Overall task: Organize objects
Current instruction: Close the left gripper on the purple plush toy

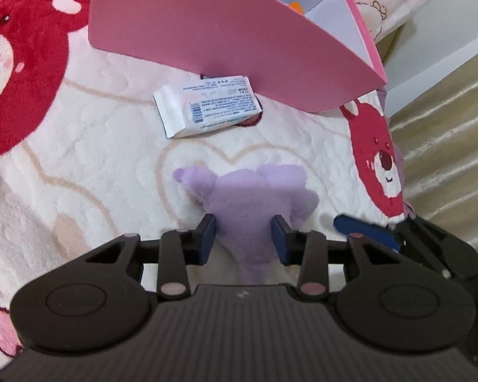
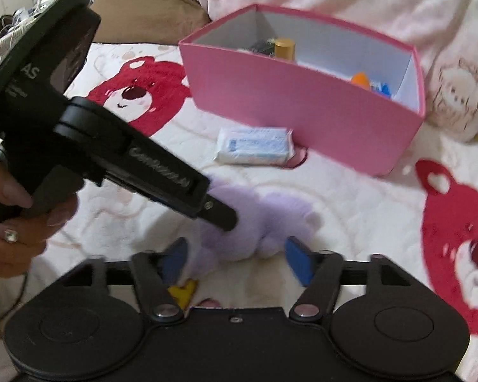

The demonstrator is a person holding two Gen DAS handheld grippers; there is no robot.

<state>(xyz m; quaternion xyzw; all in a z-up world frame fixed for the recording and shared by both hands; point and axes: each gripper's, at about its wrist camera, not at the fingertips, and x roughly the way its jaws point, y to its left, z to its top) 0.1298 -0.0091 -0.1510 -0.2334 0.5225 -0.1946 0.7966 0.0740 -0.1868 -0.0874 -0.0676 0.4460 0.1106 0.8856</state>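
— Where's the toy?

— The purple plush toy [image 1: 255, 200] lies on the bear-print blanket [image 1: 79, 159], in front of the pink box [image 1: 223, 41]. My left gripper [image 1: 244, 235] is clamped on it, pads pressing the fur.

— And the other?

— My right gripper [image 2: 235, 254] stands wide; the plush sits between its fingers, unpinched (view blurred). A tissue pack [image 1: 207, 108] lies beside the box.
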